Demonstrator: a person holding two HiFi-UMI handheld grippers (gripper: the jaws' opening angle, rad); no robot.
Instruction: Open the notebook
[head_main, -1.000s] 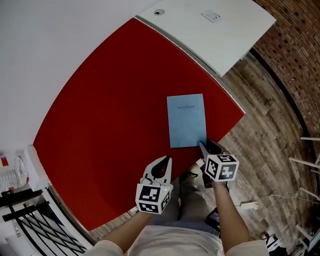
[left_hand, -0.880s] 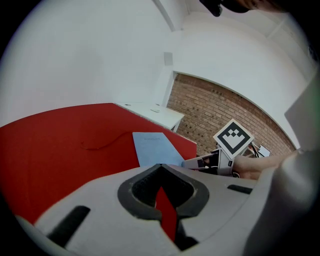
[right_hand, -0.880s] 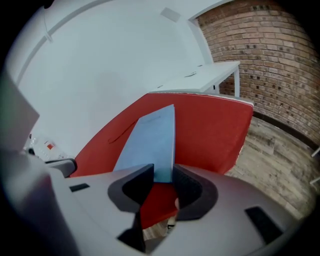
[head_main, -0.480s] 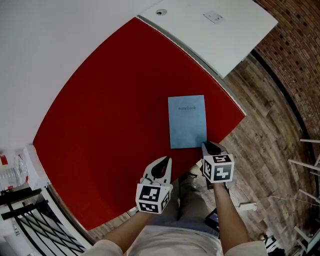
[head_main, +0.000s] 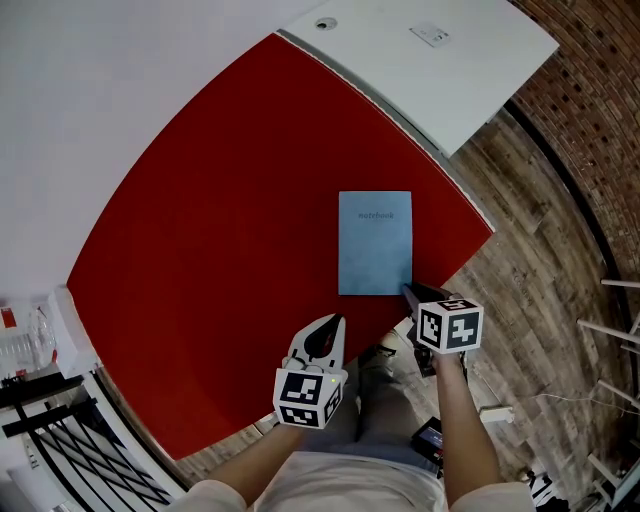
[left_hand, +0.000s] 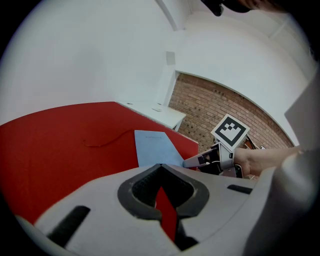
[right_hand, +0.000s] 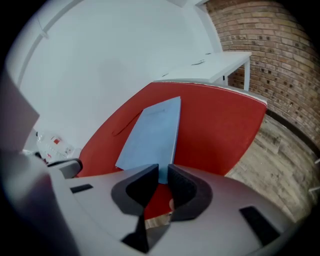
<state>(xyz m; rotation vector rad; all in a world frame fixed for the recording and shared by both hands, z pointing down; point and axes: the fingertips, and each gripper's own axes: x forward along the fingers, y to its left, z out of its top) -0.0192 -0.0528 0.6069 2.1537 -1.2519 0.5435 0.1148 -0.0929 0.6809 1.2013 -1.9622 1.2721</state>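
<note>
Scanning the red desk (head_main: 200, 250), we find the closed notebook (head_main: 375, 243) flat near its right edge, long axis pointing away from us. Our right gripper (head_main: 408, 291) sits at its near right corner, jaws narrowly apart and opening, that corner in the gap. Our left gripper (head_main: 338, 320) hovers further left, jaws together, empty; bare desk there gives swinging room.

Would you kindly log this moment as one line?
notebook closed, flat | right gripper jaws opening, notebook corner between | left gripper shut, empty
</note>
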